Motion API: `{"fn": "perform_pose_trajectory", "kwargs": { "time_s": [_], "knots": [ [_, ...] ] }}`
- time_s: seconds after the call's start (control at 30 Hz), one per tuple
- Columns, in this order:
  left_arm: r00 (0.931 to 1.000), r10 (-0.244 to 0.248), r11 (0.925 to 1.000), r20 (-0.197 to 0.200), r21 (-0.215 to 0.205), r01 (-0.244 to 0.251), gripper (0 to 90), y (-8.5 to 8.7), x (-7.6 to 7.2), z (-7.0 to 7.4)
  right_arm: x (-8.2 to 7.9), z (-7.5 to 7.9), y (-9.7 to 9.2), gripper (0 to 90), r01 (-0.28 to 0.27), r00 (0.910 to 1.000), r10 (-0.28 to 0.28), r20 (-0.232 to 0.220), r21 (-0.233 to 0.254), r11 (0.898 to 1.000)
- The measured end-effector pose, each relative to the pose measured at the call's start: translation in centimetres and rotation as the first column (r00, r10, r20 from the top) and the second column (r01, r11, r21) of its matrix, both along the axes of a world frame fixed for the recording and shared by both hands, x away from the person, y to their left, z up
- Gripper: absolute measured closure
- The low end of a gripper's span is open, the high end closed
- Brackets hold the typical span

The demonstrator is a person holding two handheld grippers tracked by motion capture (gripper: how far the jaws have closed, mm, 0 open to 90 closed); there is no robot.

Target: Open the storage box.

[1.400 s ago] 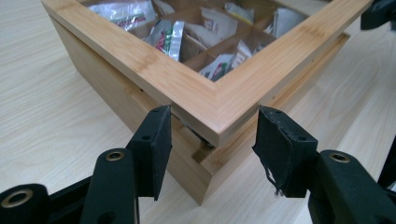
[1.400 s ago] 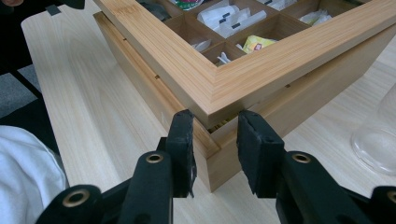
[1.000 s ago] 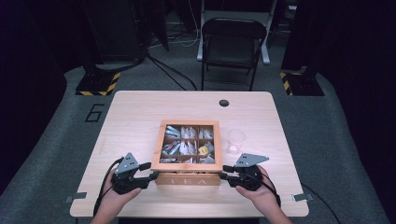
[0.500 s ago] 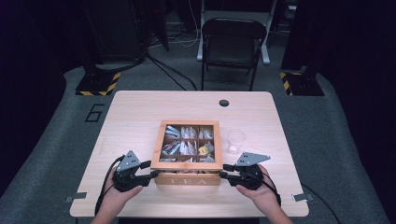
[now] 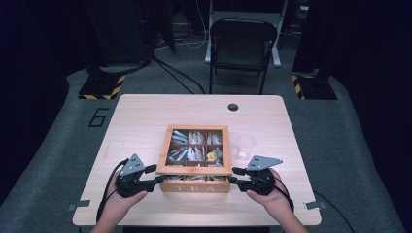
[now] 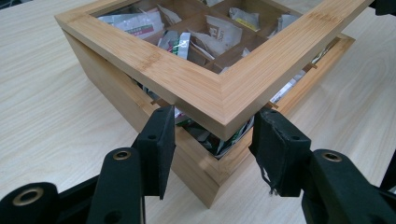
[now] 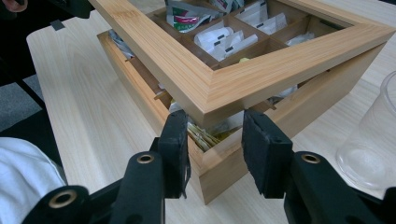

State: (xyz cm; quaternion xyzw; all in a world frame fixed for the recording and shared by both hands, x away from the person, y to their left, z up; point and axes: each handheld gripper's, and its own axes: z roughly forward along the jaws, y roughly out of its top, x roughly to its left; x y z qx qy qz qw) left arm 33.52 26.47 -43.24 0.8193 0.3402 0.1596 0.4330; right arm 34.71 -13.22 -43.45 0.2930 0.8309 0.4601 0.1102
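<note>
Lid-raising in progress at a wooden tea box (image 5: 194, 187): the left gripper (image 5: 158, 174) straddles the near left corner of the box's framed lid (image 5: 167, 150), its two pads up against the corner from below and either side; whether they pinch the wood or merely prop it cannot be told; the right gripper (image 5: 233, 174) stands at the near right corner in mirror fashion, its jaws having just been opening, the corner of the lid and of the box between them with a gap showing beside each pad, so that grip looks released.

Between the two, the lid sits ajar; its near edge is lifted just clear of the base, the far edge is down at the hinge side, and a narrow slit shows the tea bags (image 5: 194, 153) packed in the compartments beneath the window.

The box rests at the near middle of the table (image 5: 145, 116), its lettered front facing the person; a clear plastic cup (image 5: 246, 145) stands just to its right, apart from it and empty as far as can be seen; a folding chair (image 5: 240, 43) waits beyond the far edge.

By this showing the job is barely begun: the lid is cracked open but not swung back, no tea bag is out, and nothing has gone into the cup.
</note>
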Motion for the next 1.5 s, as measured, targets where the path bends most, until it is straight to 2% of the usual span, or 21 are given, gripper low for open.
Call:
{"fn": "perform_pose_trajectory", "kwargs": {
  "time_s": [0.17, 0.3, 0.6, 0.83, 1.17, 1.5],
  "knots": [
    [1.0000, 0.005, 1.0000, 0.004, -0.008, -0.005, 49.4, 0.0, 0.1, 0.3, 0.1, 0.4, 0.0, 60.3, -0.002, 1.0000, 0.002, 0.002, 0.001, 1.000],
    [0.9999, -0.008, 1.0000, 0.010, 0.002, 0.008, 49.3, 0.1, 0.3, 1.0, 0.3, 0.9, 0.0, 59.7, -0.002, 1.0000, 0.002, 0.004, -0.004, 1.000],
    [0.9996, -0.019, 0.9998, 0.019, -0.004, 0.019, 49.1, 0.2, 0.8, 2.2, 0.8, 2.1, 0.0, 57.3, -0.001, 1.0000, 0.001, 0.004, 0.006, 1.000],
    [0.9990, -0.024, 0.9997, 0.038, -0.005, 0.024, 48.9, 0.3, 1.1, 3.2, 1.2, 3.0, 0.0, 56.5, -0.001, 0.9998, 0.001, 0.018, 0.013, 1.000],
    [0.9974, -0.035, 0.9994, 0.064, -0.001, 0.035, 49.0, 0.3, 1.6, 4.4, 1.8, 4.5, 0.3, 52.5, -0.003, 0.9985, 0.004, 0.054, -0.008, 1.000],
    [0.9969, -0.042, 0.9989, 0.067, -0.017, 0.043, 48.8, 0.4, 2.2, 5.3, 2.3, 5.6, 0.4, 50.8, -0.001, 0.9976, 0.002, 0.069, -0.014, 1.000]
  ]
}}
